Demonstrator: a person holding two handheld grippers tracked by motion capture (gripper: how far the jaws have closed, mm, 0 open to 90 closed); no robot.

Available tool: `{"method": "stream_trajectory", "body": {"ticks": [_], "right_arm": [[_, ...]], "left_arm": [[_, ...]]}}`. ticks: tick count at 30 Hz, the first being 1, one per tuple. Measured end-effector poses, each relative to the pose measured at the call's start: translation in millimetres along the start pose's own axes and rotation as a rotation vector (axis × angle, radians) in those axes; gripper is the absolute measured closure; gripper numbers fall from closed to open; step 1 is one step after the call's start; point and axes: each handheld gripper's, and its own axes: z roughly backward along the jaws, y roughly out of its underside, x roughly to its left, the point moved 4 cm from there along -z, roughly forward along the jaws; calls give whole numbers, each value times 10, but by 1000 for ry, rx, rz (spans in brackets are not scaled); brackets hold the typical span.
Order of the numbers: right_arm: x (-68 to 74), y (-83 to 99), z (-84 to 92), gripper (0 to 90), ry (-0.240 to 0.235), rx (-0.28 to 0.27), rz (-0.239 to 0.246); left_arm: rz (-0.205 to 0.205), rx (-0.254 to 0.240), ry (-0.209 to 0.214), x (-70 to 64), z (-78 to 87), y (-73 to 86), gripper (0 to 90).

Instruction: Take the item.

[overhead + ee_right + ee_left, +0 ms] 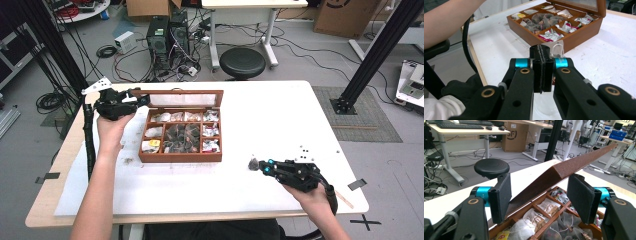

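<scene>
A wooden tea box (181, 150) is shown near the middle of the white surface (280, 115), toward its left edge, with its hinged lid (184, 98) raised along the far side. In the left gripper view, the lid's corner (564, 170) is seen between the two pads of the left hand-held gripper (141, 98). The jaws stand part-way open; one pad appears to lie against the lid, while contact on the other side cannot be told. The lid is judged to be held up, or merely steadied, by this gripper.

The right hand-held gripper (261, 166) is seen near the front right corner of the surface, well apart from the box. Its jaws are fully closed (541, 65), and a small grey sachet (253, 163) lies at their tips. A pale string loop (558, 50) shows just beyond the pads, so a tea bag is taken to be pinched by its edge, though the grip itself is hidden.

The compartments (549, 35) of the box are filled with sachets. The step in hand is judged to be the transfer of one tea bag while the lid is kept open. The next move calls for the bag to be set down on the surface or carried over a compartment and released, with the left gripper kept steady so that the lid does not drop.
</scene>
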Motion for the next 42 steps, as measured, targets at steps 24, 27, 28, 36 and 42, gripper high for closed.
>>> {"method": "stream_trajectory", "body": {"ticks": [24, 27, 28, 36, 42], "right_arm": [[-40, 61, -86, 888, -5, 21, -19], [-45, 50, -86, 866, 2, 16, -18], [-43, 47, -83, 858, 4, 17, -20], [-69, -21, -61, 796, 22, -5, -20], [-104, -100, -46, 735, 39, -22, -10]], "left_arm": [[2, -1, 1, -1, -5, 6, 362], [2, 0, 1, -2, -6, 7, 361], [2, -1, 2, -1, -6, 8, 361], [1, 2, 1, -2, -6, 9, 360], [2, 1, 1, -3, -7, 10, 359]]}}
